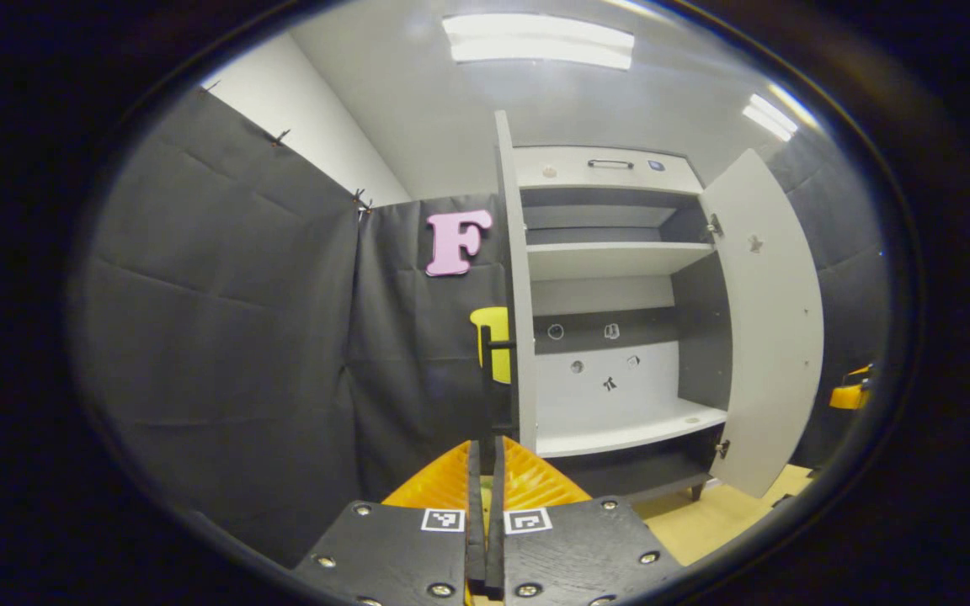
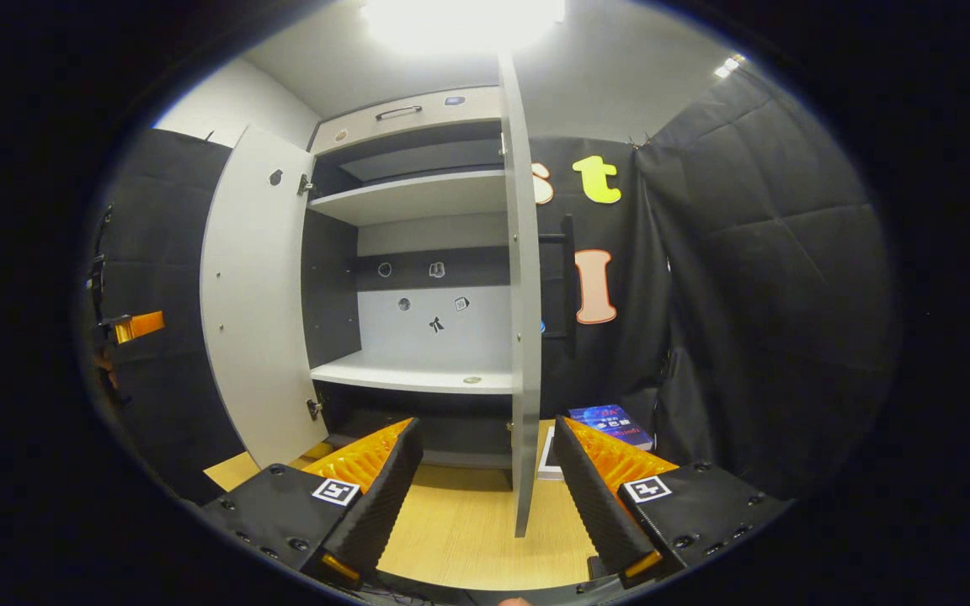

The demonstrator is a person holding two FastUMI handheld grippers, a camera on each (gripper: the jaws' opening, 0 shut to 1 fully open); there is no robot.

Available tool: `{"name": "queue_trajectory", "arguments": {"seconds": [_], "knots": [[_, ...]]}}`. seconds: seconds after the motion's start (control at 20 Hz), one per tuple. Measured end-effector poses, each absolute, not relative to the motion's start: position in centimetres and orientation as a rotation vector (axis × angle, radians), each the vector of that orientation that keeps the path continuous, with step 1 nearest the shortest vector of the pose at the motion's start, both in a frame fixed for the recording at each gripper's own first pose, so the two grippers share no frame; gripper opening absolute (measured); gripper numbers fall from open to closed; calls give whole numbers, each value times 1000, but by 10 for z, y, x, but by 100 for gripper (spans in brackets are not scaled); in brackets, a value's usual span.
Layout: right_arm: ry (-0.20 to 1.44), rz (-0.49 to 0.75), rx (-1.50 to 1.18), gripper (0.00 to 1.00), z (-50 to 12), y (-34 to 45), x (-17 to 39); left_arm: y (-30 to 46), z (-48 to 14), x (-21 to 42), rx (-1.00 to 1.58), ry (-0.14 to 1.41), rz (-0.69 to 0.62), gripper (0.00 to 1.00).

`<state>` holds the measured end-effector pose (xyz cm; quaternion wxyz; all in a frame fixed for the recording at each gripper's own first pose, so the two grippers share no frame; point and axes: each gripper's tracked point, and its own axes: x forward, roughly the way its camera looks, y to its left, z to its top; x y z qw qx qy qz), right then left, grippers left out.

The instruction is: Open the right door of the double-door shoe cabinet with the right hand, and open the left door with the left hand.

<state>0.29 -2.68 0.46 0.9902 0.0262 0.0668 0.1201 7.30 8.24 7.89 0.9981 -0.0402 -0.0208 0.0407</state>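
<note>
In the left gripper view, the left gripper sits low at centre with its fingers pressed together on the black handle of the left door, which stands edge-on mid-frame, while the right door hangs swung wide at right, baring the cabinet shelves. In the right gripper view, the right gripper spreads wide and empty low in frame, straddling but not touching the right door's edge at centre; a book lies on the floor at lower right, and the left gripper shows at far left. Both doors look open, so little seems left beyond the left gripper letting go.

The shoe cabinet stands with both grey doors swung open (shelves bare).
</note>
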Motion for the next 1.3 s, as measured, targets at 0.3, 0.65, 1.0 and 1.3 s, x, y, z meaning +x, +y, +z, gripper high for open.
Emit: {"name": "queue_trajectory", "arguments": {"seconds": [0.3, 0.65, 1.0, 1.3], "knots": [[95, 196, 75, 98, 6, -30, -5, 75, 53, 47, -62, 3, 100, 2], [75, 179, 108, 98, 9, -38, -10, 54, 40, 27, -76, 4, 96, 2], [64, 170, 114, 98, 17, -42, -6, 56, 44, 34, -74, 1, 111, 6], [66, 160, 126, 98, 18, -47, -1, 61, 33, 40, -80, 40, 133, 76]]}}
